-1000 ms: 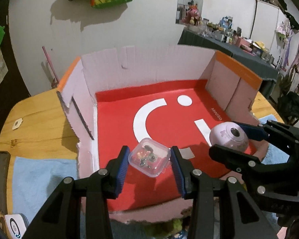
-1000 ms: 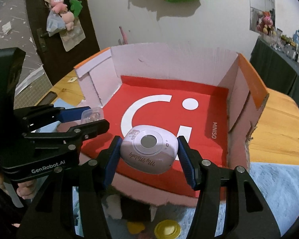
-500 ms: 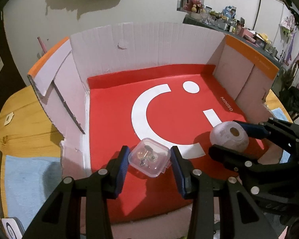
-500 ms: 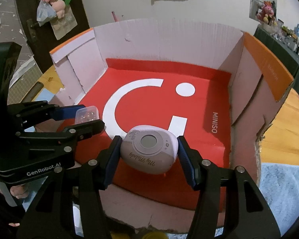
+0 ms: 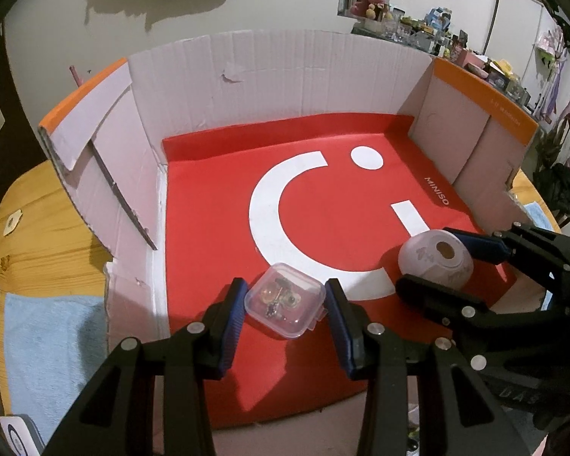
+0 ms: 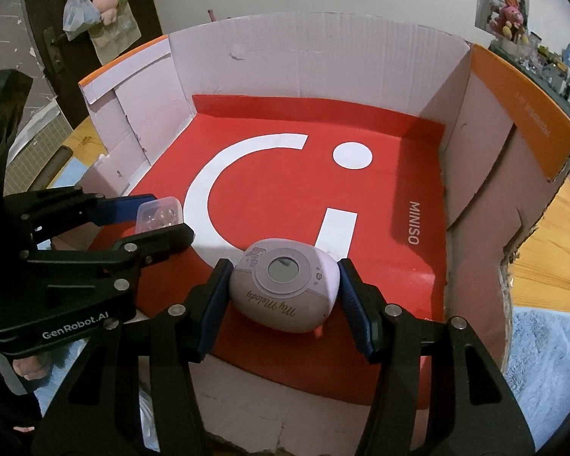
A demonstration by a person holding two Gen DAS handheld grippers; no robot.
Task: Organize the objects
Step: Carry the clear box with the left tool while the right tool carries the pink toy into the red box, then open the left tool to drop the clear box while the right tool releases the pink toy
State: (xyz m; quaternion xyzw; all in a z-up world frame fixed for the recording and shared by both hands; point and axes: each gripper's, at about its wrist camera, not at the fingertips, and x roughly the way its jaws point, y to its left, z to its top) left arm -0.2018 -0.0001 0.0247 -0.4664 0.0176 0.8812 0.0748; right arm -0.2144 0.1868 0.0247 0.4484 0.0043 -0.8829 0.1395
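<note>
My left gripper (image 5: pixel 285 304) is shut on a small clear plastic case (image 5: pixel 285 299) with tiny items inside, low over the red floor near the front left of the cardboard box (image 5: pixel 285 72). My right gripper (image 6: pixel 283 294) is shut on a lilac egg-shaped gadget (image 6: pixel 285 290) with a round screen, held just over the red floor at the front of the box (image 6: pixel 315 57). In the left wrist view the gadget (image 5: pixel 435 256) shows to the right, in the right gripper (image 5: pixel 442 260). The right wrist view has the clear case (image 6: pixel 159 214) in the left gripper (image 6: pixel 152 216).
The box stands on a wooden table (image 5: pixel 34 235) with blue towels (image 5: pixel 53 349) at its front corners. Its red floor (image 5: pixel 323 197) bears a white logo. Box walls rise on the left, back and right. A cluttered dark table (image 5: pixel 437 45) stands far behind.
Both grippers came down and forward into the box with their loads, from above the front wall to just over the red floor. Their grips are unchanged.
</note>
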